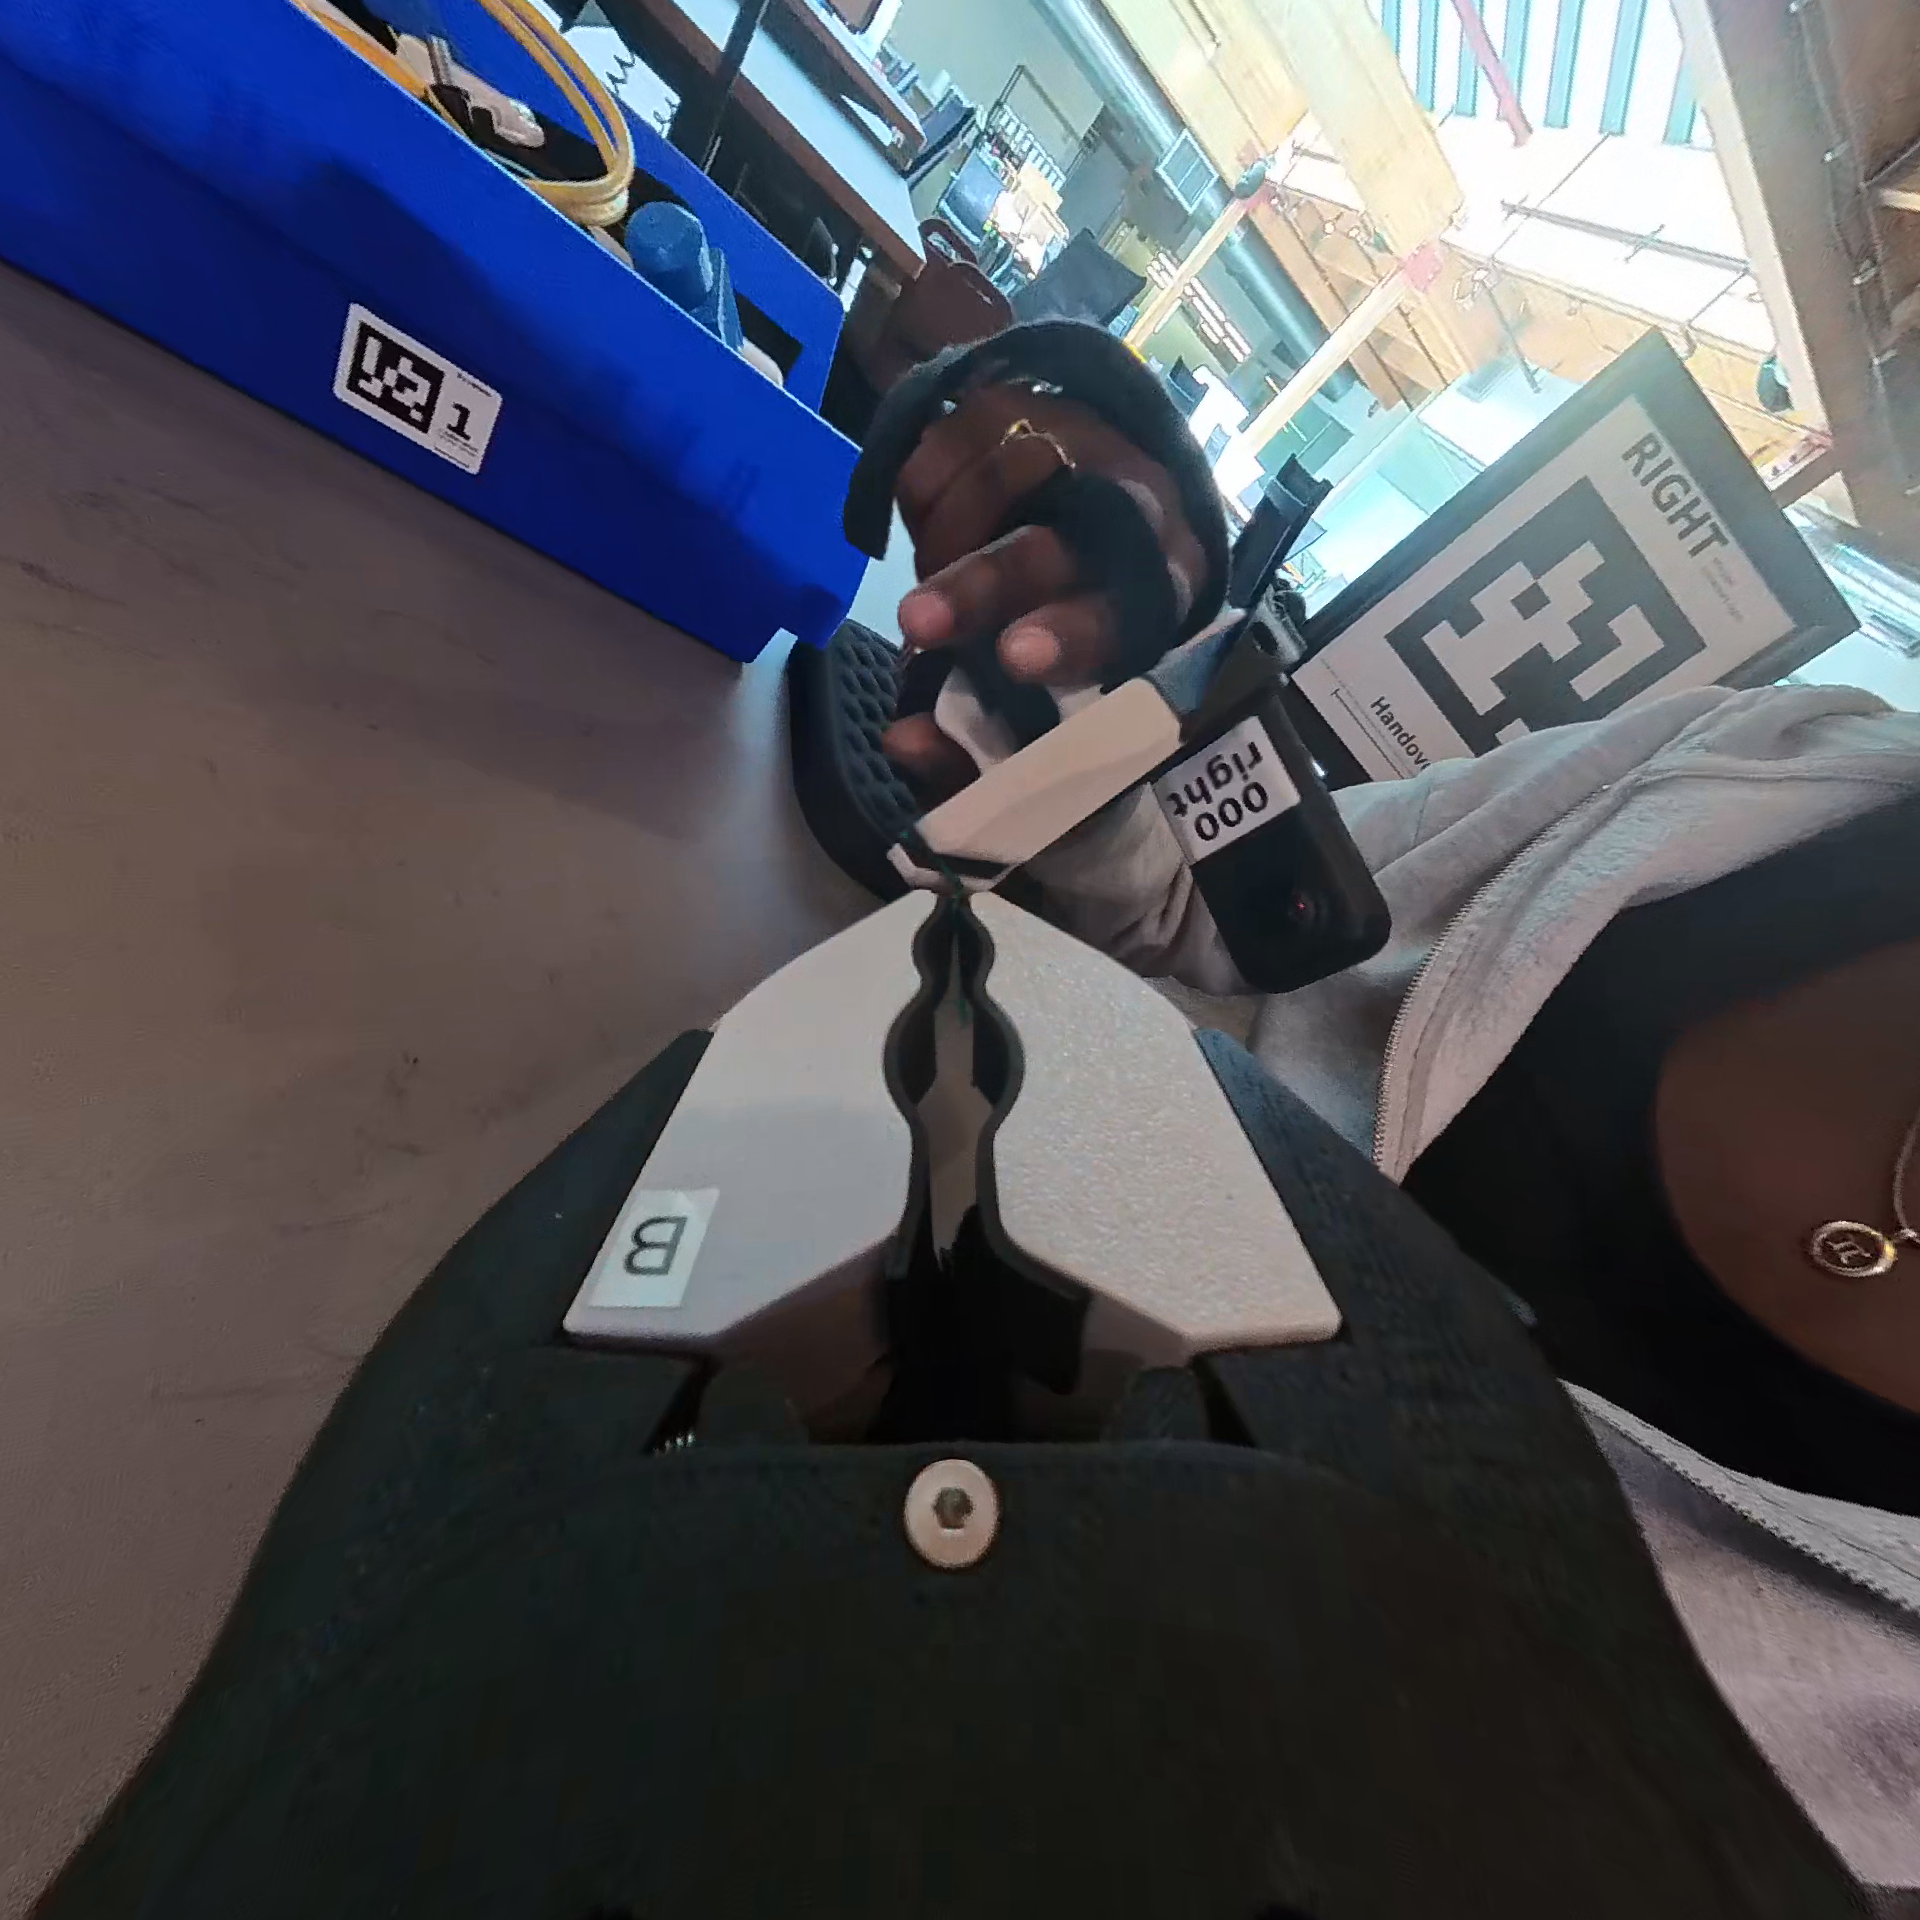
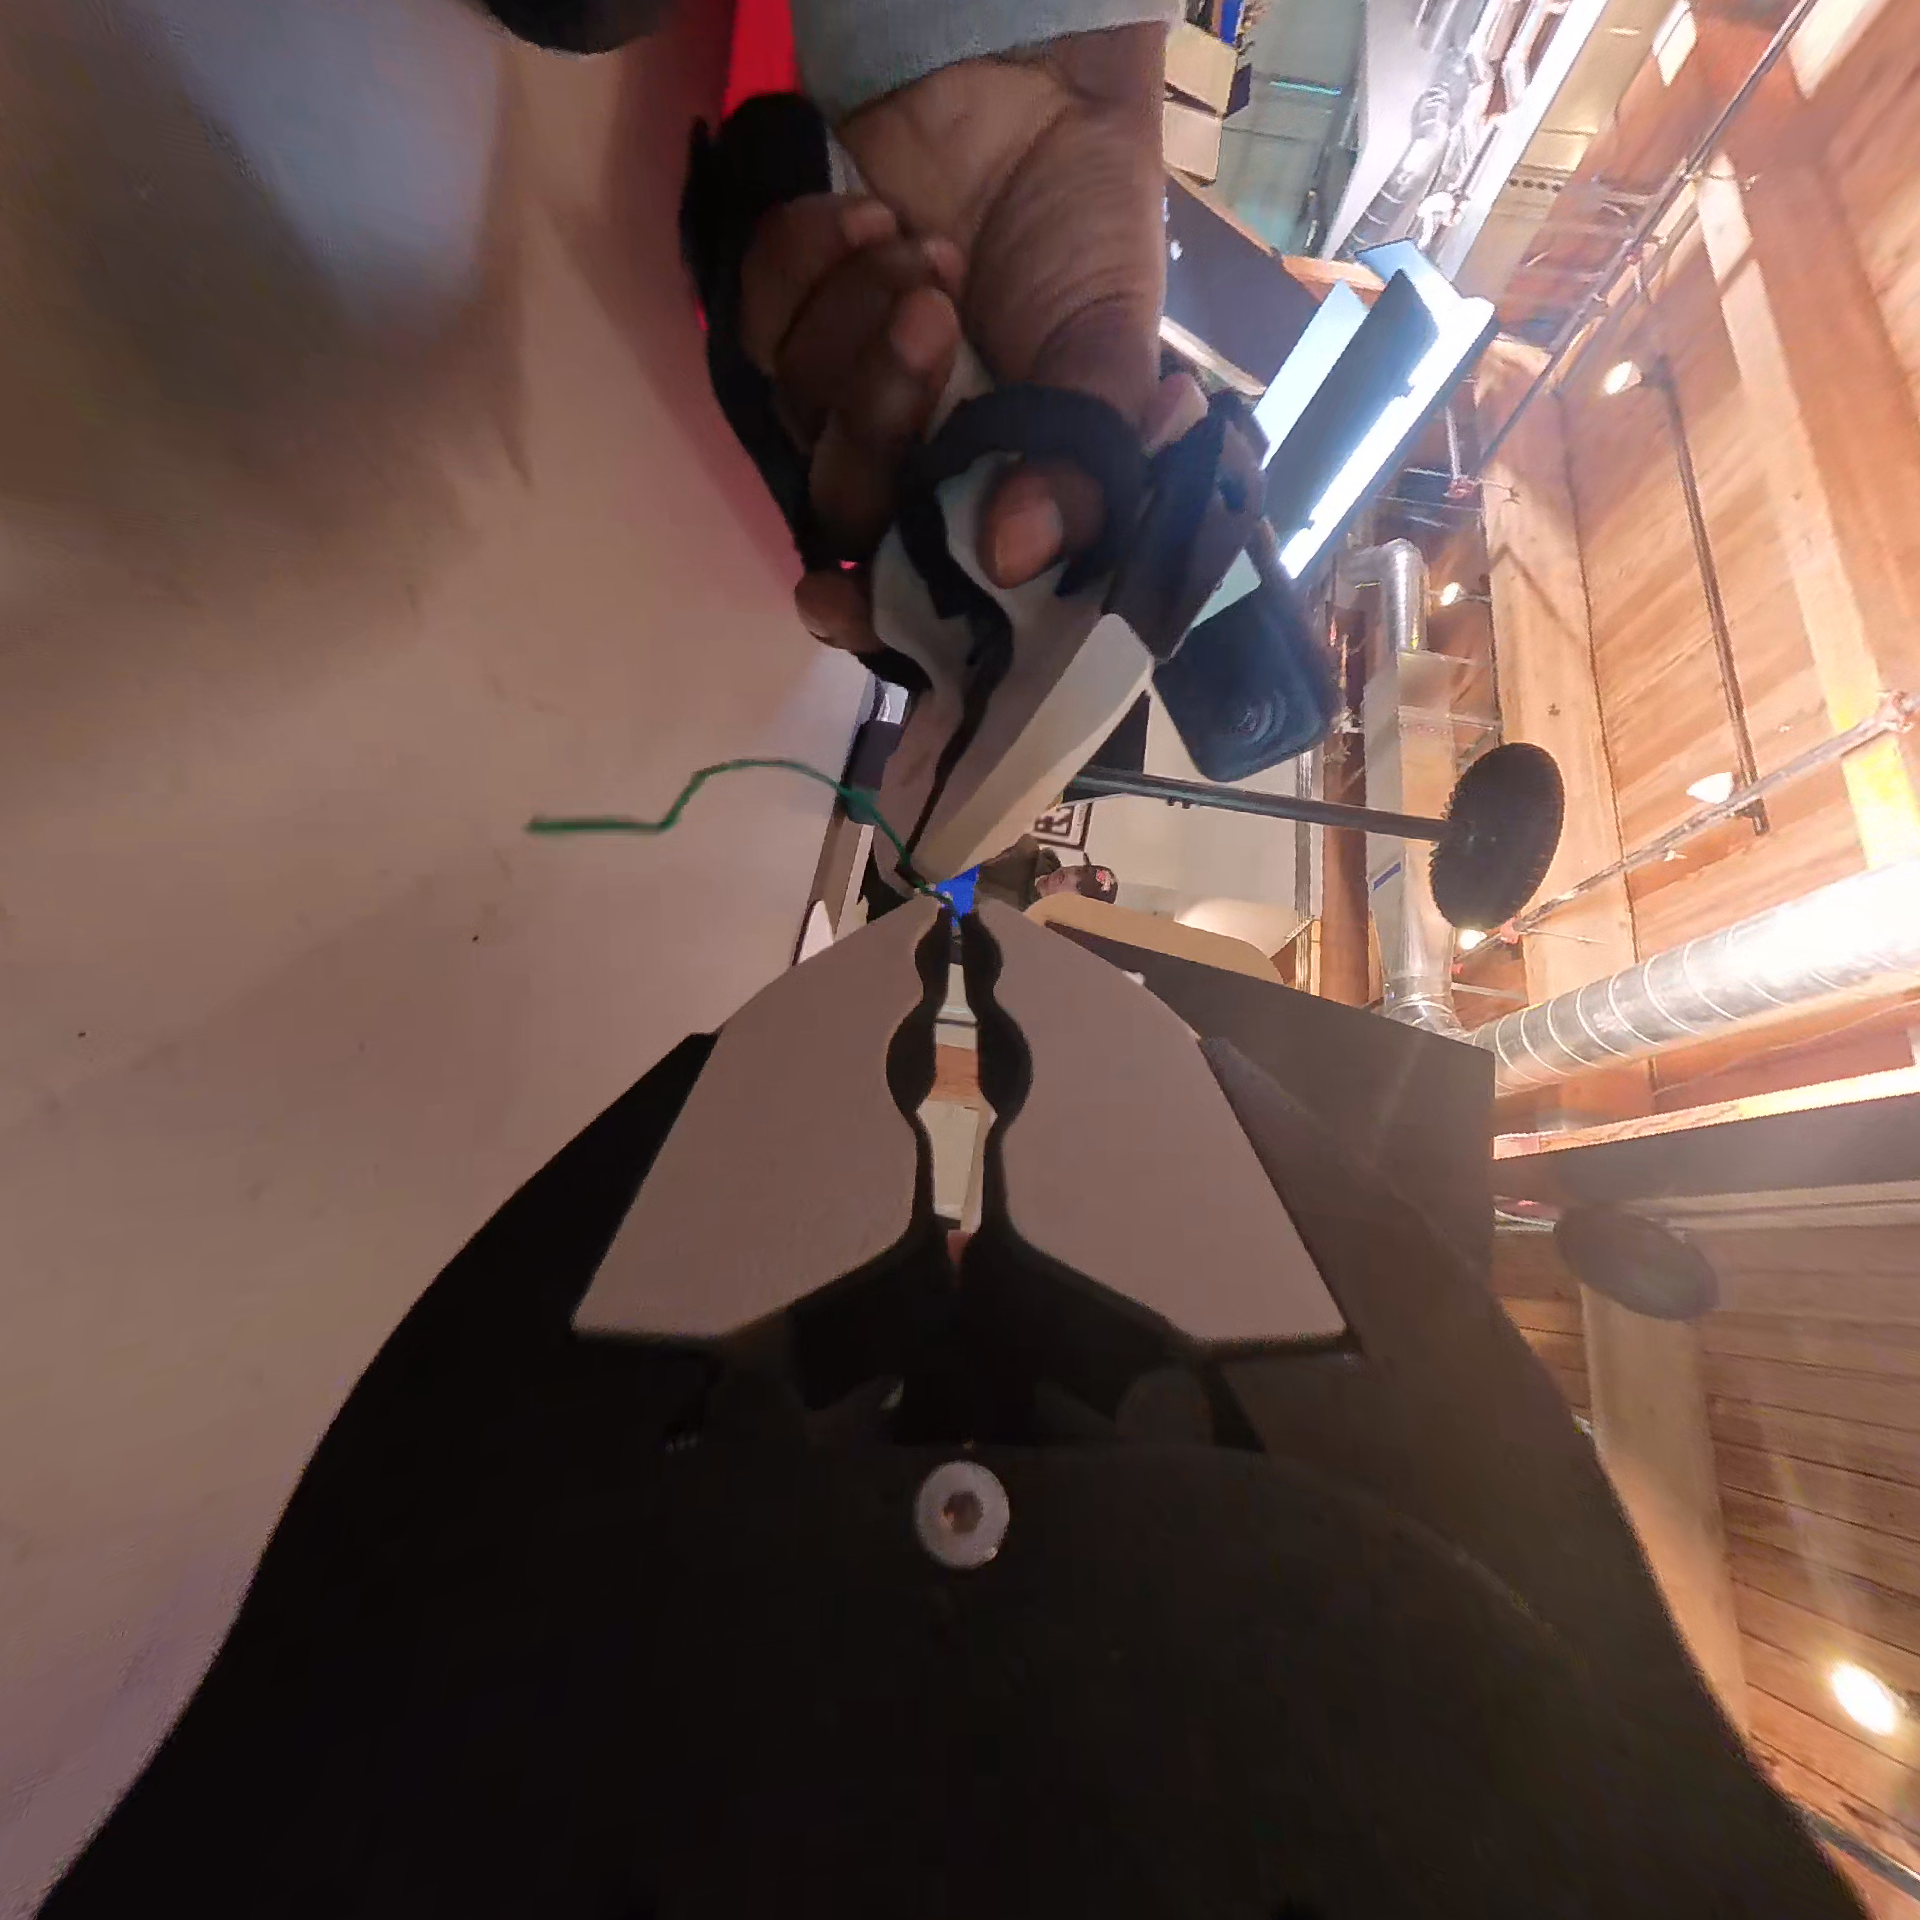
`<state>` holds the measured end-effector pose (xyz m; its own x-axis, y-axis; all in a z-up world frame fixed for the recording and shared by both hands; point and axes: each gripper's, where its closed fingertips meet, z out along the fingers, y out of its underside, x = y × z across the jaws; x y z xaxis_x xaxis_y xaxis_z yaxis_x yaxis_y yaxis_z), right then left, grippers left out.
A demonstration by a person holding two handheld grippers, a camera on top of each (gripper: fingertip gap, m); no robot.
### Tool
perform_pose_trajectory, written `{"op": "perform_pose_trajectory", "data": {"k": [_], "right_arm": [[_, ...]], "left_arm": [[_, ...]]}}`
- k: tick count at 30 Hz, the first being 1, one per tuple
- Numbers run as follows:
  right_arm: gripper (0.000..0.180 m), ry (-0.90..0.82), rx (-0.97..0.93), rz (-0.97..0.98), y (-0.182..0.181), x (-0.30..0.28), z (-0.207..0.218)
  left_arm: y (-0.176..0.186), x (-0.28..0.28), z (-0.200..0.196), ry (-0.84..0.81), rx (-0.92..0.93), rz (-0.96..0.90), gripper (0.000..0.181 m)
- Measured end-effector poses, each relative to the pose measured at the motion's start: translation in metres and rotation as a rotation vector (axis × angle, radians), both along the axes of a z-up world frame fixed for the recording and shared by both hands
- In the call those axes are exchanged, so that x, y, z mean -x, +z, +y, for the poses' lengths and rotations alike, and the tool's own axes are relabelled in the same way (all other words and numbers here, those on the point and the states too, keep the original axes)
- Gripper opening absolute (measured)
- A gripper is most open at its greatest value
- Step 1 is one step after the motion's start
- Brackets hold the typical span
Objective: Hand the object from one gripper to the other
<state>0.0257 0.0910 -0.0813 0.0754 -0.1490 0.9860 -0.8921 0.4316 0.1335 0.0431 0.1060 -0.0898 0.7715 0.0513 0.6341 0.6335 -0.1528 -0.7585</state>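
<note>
A thin green wire (image 2: pixel 665 821) is the object. In the right wrist view its free end bends out over the table and its other end runs to where the two grippers meet tip to tip. My left gripper (image 1: pixel 953 914) is shut, and a strand of the wire (image 1: pixel 963 1003) shows between its fingers. My right gripper (image 2: pixel 951 925) is shut, with the wire reaching its tips. The right gripper (image 1: pixel 930 862) faces me in the left wrist view, held by a hand. The left gripper (image 2: pixel 925 868) faces me in the right wrist view.
A blue bin (image 1: pixel 260 260) holding several items stands on the grey table (image 1: pixel 312 831) at the back left. A framed marker board (image 1: pixel 1558 592) stands at the right, with a black mesh pad (image 1: pixel 852 748) beside it. The person's torso (image 1: pixel 1662 1039) is close on the right. Both grippers' tips are close together, under 4 cm apart.
</note>
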Motion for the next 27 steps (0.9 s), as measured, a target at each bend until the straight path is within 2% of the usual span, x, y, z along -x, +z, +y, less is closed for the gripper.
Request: {"op": "perform_pose_trajectory", "data": {"k": [3,5,8,11,14,16,18,20,25,27], "right_arm": [[0.000,-0.022,0.004,-0.087,-0.003,0.003,0.000],[0.001,-0.029,0.074,-0.298,0.000,0.009,0.001],[0.001,-0.031,0.194,-0.793,0.000,0.021,0.003],[0.000,0.041,0.320,-1.356,0.005,0.022,0.003],[0.000,0.099,0.345,-1.860,0.003,0.017,0.003],[0.000,0.138,0.309,-2.058,-0.001,0.010,0.000],[0.000,0.153,0.264,-2.150,-0.004,0.002,-0.004],[0.000,0.155,0.254,-2.163,-0.005,0.000,-0.006],[0.000,0.147,0.261,-2.139,-0.004,0.001,-0.005],[0.000,0.143,0.245,-2.128,-0.005,-0.001,-0.006]], "left_arm": [[0.002,0.002,0.000,0.005,-0.014,0.021,0.002],[0.013,0.004,-0.002,0.017,-0.069,0.071,0.012],[0.034,0.011,-0.008,0.084,-0.163,0.234,0.027],[0.048,0.019,-0.015,0.202,-0.185,0.476,0.039],[0.046,0.028,-0.016,0.320,-0.076,0.794,0.042],[0.039,0.032,-0.012,0.369,0.045,0.966,0.042],[0.031,0.034,-0.005,0.368,0.114,0.971,0.036],[0.023,0.032,-0.001,0.331,0.125,0.866,0.030],[0.029,0.029,-0.003,0.302,0.004,0.662,0.007],[0.029,0.027,-0.002,0.280,-0.025,0.589,0.003]]}}
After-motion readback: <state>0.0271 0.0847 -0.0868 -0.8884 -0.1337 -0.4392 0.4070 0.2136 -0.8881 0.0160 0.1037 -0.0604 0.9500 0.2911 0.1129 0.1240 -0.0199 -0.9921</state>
